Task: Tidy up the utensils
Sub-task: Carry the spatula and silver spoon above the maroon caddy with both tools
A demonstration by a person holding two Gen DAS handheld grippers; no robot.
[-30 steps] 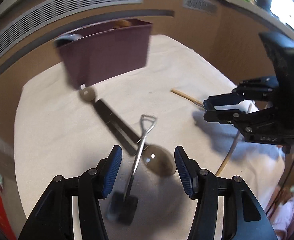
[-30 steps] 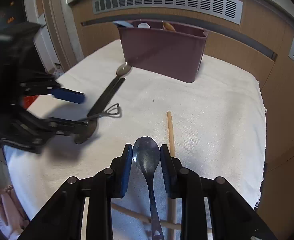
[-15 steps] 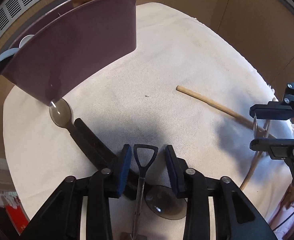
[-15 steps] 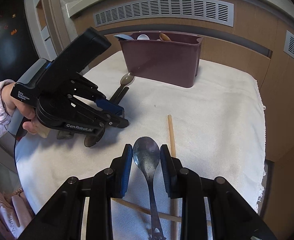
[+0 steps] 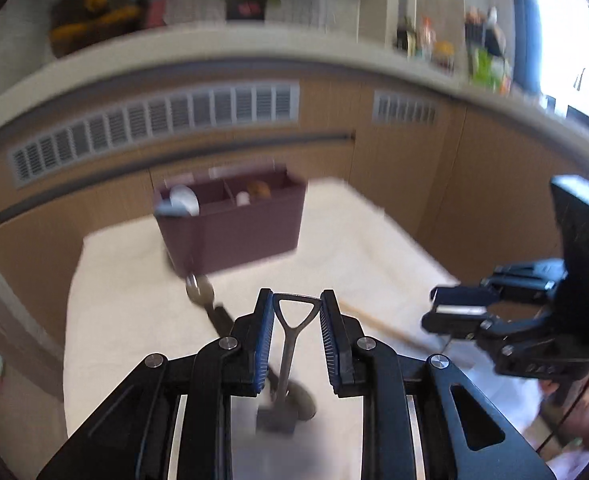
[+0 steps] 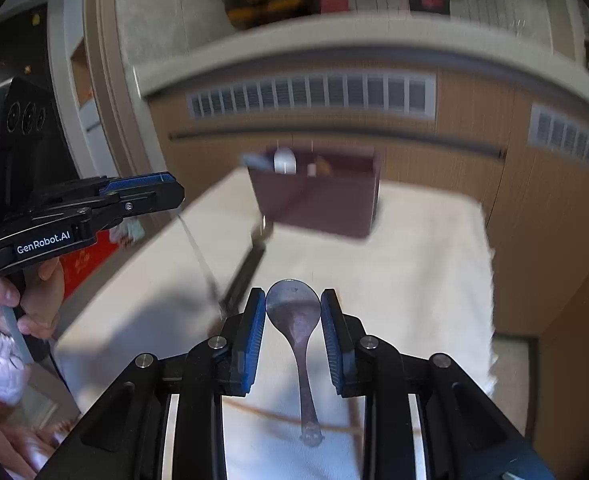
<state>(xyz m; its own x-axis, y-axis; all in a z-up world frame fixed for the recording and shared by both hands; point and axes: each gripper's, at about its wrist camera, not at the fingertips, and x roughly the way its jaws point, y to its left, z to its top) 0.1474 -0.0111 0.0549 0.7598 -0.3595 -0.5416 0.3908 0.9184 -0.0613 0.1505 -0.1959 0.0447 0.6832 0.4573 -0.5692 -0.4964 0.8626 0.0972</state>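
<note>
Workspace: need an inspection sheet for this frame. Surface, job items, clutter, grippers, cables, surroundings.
Surface: table under a white cloth.
Job's things: maroon caddy at the far end, a few utensils already in it; shovel-handled utensil and metal spoon lifted; black-handled spoon and wooden stick on the cloth.
Clutter: nothing seen on the table beyond utensils.
Grippers: left gripper jaws closing on the shovel-handled utensil's loop; right gripper shut on the metal spoon's bowl.
Cables: thin dark cable below the right gripper.
Surroundings: wood panels with vent grilles, ledge with blurred items above.
</note>
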